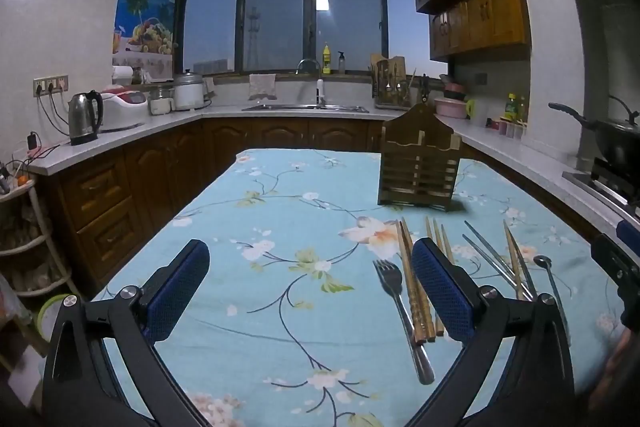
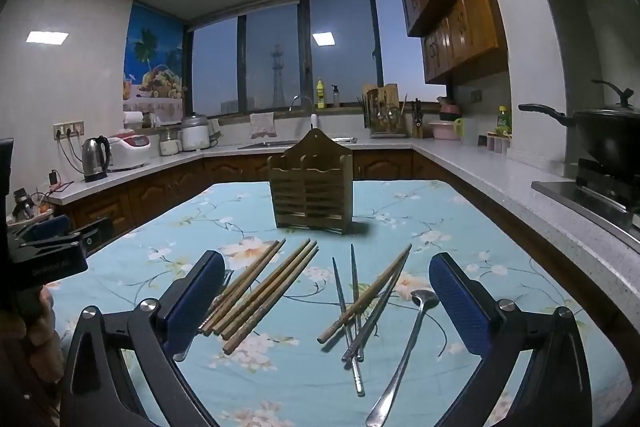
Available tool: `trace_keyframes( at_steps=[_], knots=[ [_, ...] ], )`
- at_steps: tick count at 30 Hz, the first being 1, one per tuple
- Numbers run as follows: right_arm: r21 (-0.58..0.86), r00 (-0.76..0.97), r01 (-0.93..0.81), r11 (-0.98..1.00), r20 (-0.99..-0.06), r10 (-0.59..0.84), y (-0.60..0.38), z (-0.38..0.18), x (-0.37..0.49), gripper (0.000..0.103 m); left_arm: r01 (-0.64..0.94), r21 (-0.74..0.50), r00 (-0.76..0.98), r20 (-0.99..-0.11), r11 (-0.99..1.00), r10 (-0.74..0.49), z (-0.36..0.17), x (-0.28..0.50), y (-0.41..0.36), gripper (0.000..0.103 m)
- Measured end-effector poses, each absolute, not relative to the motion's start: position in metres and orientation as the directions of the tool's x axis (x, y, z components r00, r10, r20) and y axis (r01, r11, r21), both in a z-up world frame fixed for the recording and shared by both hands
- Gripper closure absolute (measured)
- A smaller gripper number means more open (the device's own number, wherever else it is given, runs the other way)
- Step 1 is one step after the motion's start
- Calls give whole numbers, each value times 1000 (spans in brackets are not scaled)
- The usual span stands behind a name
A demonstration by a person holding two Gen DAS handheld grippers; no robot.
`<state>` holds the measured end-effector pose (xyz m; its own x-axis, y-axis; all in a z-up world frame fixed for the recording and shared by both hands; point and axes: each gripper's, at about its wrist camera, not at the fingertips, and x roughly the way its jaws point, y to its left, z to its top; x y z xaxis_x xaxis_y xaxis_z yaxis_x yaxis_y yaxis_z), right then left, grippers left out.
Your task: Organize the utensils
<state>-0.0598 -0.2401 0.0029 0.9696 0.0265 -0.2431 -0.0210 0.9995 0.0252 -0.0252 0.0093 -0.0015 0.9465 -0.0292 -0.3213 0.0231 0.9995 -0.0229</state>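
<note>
We see both grippers, left (image 1: 310, 263) & right (image 2: 326, 275), spread wide, empty; chopsticks (image 2: 256, 297), spoon (image 2: 404, 343) below right's fingers, holder (image 2: 310, 189) ahead.

Left gripper (image 1: 308, 283) & right gripper (image 2: 326, 295): black frames, blue textured pads, silver pivot screws

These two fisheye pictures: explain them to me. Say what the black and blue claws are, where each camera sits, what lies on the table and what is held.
Each picture comes from a camera mounted on a hand-held gripper, looking along its two blue-padded fingers. A person carries one in each hand. The left gripper and the right gripper are both wide open and hold nothing. On the flowered tablecloth stands a wooden utensil holder. In front of it lie wooden chopsticks, metal chopsticks, a spoon and a fork.
</note>
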Motion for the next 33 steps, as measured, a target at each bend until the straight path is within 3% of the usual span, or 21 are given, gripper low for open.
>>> trace_keyframes(
  at_steps=[33],
  knots=[
    [25,969,-26,999,-244,31,-242,1,-59,0,29,-25,944,-327,999,-36,-1,-25,8,0]
  ],
)
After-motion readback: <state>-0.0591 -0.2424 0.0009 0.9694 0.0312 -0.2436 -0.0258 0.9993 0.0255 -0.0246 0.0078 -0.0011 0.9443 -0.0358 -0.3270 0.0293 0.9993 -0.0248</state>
